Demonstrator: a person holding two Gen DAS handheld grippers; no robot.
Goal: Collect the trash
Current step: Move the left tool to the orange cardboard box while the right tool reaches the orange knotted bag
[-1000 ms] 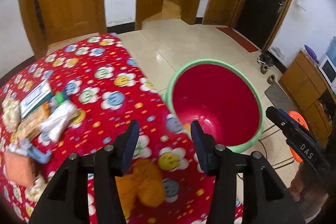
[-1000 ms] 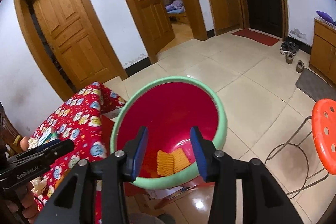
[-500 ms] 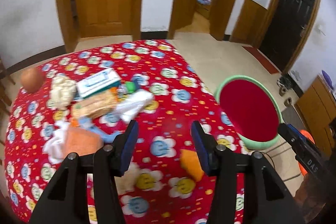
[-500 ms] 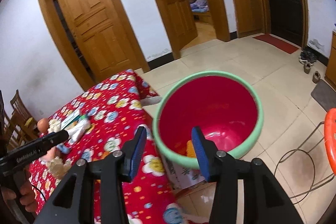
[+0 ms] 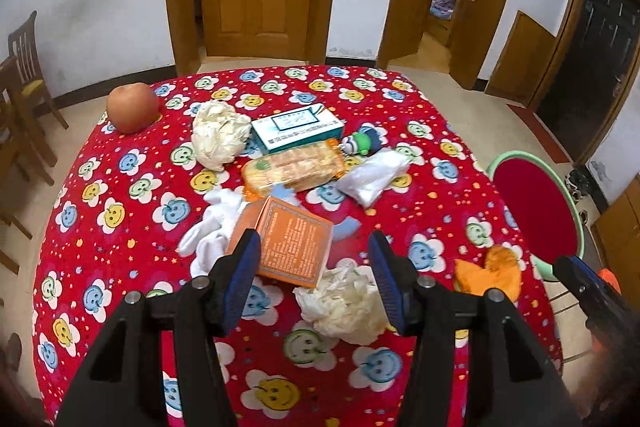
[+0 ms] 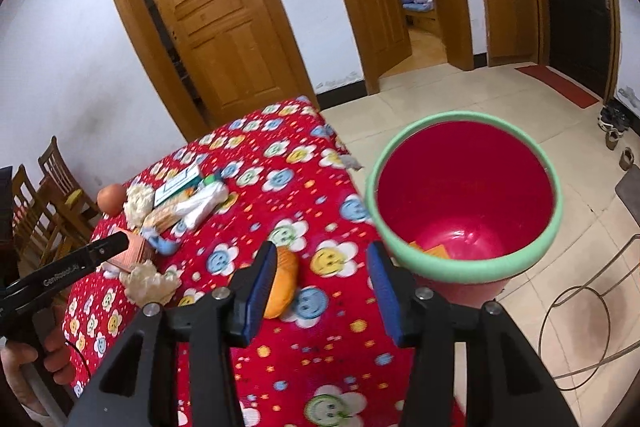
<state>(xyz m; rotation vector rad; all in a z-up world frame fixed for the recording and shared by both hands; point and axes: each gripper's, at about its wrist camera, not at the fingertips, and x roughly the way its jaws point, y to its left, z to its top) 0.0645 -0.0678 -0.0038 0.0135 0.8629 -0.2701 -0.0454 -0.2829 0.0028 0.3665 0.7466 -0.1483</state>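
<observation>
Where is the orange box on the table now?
In the left wrist view the orange box lies near the table's middle, on the red cloth, between white socks and crumpled tissue.

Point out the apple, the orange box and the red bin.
apple (image 5: 133,107), left wrist view, middle of its skin.
orange box (image 5: 294,241), left wrist view, printed top face.
red bin (image 6: 464,203), right wrist view, inner wall.
</observation>
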